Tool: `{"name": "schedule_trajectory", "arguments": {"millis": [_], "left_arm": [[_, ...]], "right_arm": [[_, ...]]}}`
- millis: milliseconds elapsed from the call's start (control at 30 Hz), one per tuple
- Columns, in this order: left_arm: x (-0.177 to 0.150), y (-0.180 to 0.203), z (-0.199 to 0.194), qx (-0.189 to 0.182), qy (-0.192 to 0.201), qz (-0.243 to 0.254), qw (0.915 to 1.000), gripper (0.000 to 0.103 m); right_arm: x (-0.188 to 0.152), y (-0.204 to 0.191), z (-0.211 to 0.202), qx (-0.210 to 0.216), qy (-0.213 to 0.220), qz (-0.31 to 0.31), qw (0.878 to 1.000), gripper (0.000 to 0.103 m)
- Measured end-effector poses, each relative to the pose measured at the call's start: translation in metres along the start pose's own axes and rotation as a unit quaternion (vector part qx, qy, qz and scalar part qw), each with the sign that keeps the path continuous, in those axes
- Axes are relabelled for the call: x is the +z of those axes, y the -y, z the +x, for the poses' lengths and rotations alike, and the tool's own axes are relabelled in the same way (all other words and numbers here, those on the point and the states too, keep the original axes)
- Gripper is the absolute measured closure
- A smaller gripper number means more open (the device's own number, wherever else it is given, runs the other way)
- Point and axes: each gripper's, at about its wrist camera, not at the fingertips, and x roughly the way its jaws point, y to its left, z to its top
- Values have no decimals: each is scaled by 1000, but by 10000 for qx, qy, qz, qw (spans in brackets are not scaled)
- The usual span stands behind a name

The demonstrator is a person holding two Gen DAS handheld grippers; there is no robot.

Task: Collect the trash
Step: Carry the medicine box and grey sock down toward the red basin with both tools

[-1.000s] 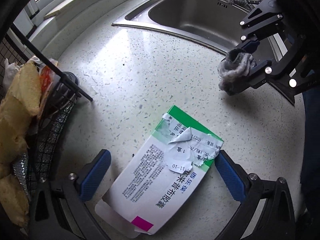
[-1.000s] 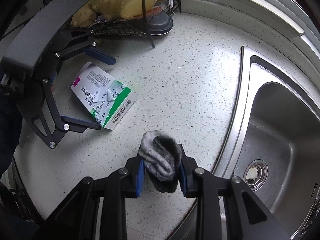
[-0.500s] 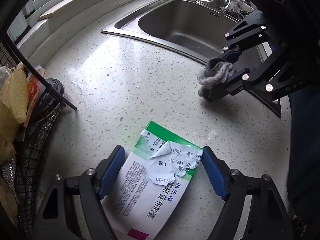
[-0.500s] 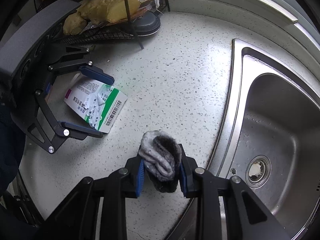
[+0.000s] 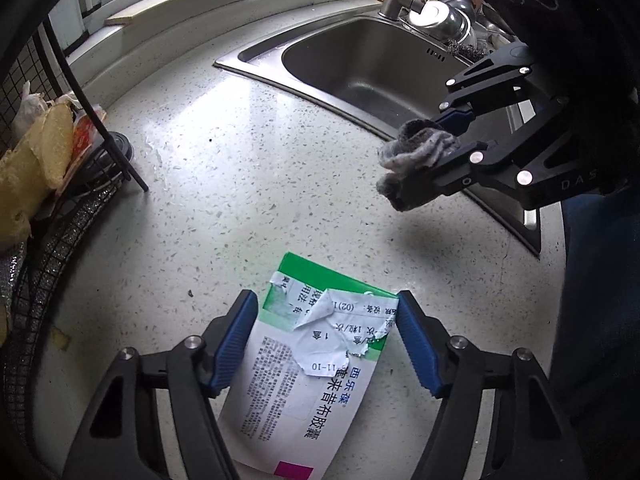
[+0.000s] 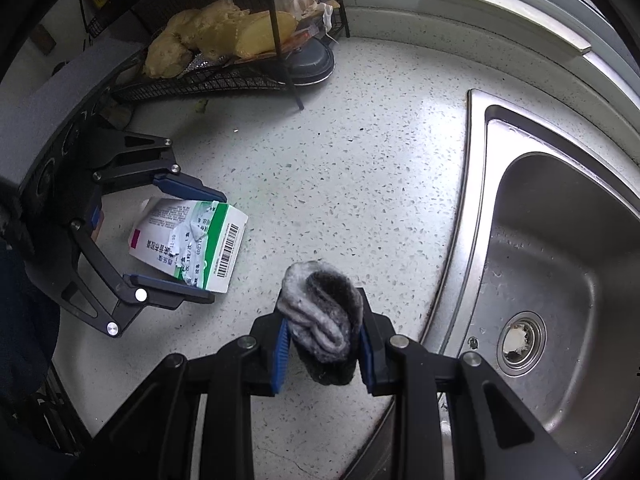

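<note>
— What is the big flat thing?

— It is a white counter (image 6: pixel 360 152) with tiny dark dots all over. A metal sink (image 6: pixel 560 240) is set into it on one side.

— What lies on it?

— A flat paper box (image 5: pixel 312 364), white and green, with a torn label. A black wire rack (image 6: pixel 224 76) stands at the back, and a round dark lid (image 6: pixel 316 62) lies under it.

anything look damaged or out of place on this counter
Yes. The green-and-white medicine box lies flattened on the counter, its stuck-on label torn and peeling. The sink drain strainer holds a whitish scrap.
</note>
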Motion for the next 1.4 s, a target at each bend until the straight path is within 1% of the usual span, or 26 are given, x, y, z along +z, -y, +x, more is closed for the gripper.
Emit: {"name": "schedule_trajectory", "arguments": {"millis": [67, 167, 233, 367, 467, 600, 733, 800, 933, 1067, 1233, 1300, 1400], "left_arm": [[-1, 12, -12, 38, 85, -1, 10000, 35], [2, 33, -33, 149, 340, -88, 9993, 35], [9, 44, -39, 219, 469, -123, 9986, 35], [9, 69, -54, 408, 627, -240, 9969, 35], [8, 88, -63, 460, 760, -342, 9955, 35], [6, 118, -72, 718, 699, -443, 9940, 35], [8, 148, -73, 907, 618, -531, 9925, 35], [10, 168, -74, 1056, 558, -606, 9910, 35], [17, 212, -76, 1181, 579, -807, 9880, 35], [22, 258, -72, 1513, 581, -1107, 9805, 35], [17, 314, -49, 1879, 425, -1595, 9682, 35], [13, 340, -39, 2023, 384, -1796, 9619, 35], [5, 375, -29, 2210, 358, -2196, 9496, 35]], "right_arm": [[-6, -3, -9, -20, 88, -26, 10000, 76], [-16, -7, -19, -176, 97, -57, 9998, 76], [-22, -9, -28, -147, 147, -49, 9998, 76], [-32, -12, -49, -133, 330, -195, 9992, 76], [-42, -17, -64, -120, 469, -304, 9984, 76], [-58, -19, -79, -106, 570, -477, 9972, 76], [-84, -20, -95, -33, 635, -648, 9959, 76], [-97, -16, -102, 19, 657, -694, 9954, 76], [-122, -6, -115, 107, 635, -817, 9946, 76], [-153, 0, -129, 228, 700, -1028, 9920, 76], [-202, 4, -149, 468, 827, -1340, 9864, 76], [-222, 4, -155, 532, 874, -1499, 9834, 76], [-247, 8, -159, 648, 855, -1618, 9810, 76]]}}
